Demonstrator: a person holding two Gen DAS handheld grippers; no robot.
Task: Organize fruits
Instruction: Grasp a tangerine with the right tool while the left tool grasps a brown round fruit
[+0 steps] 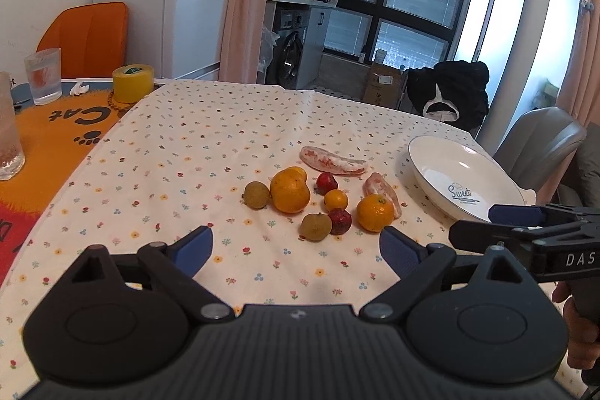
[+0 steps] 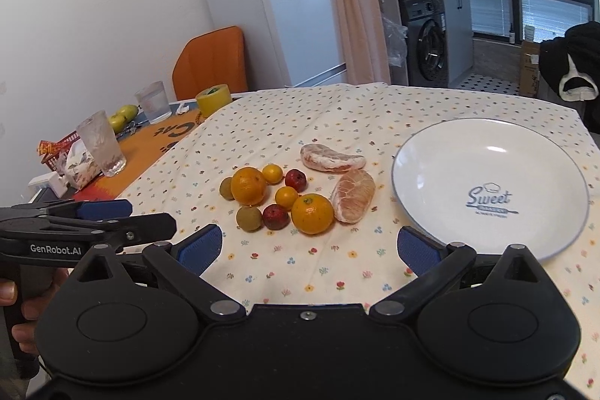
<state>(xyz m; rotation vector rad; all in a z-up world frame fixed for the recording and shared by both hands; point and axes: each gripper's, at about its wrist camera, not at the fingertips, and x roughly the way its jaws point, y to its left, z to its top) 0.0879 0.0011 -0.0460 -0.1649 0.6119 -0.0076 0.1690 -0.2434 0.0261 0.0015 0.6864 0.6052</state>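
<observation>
Fruit sits in a loose cluster on the floral cloth [image 2: 300,122] covering the bench, left of the white plate [image 2: 442,152], apart from it. Cluster: large orange [image 2: 248,185] at the left, second orange with a green stem spot [image 2: 312,213] nearer the camera, two small yellow-orange fruits [image 2: 272,173] [image 2: 286,197] between them, two dark red fruits [image 2: 295,179] [image 2: 276,216], two dull green-brown round fruits [image 2: 226,188] [image 2: 249,218]. Two peeled pomelo segments lie closest to the plate: one curved segment [image 2: 332,158] at the far side, one broader segment [image 2: 353,194] just beside the stem-spot orange, seemingly touching it. Plate holds nothing; "Sweet" printed in blue inside. Right gripper [image 2: 311,246] low over the cloth just short of the cluster, blue pads spread wide, nothing between them. Left gripper [image 1: 296,246] likewise spread and empty, aimed at the same cluster from the left; seen from its camera, the nearest green-brown fruit [image 1: 315,226] lies just ahead of its gap. Farther left on the orange mat [image 2: 150,145]: two glasses [image 2: 102,143] [image 2: 153,102], a yellow tape roll [image 2: 213,100].
</observation>
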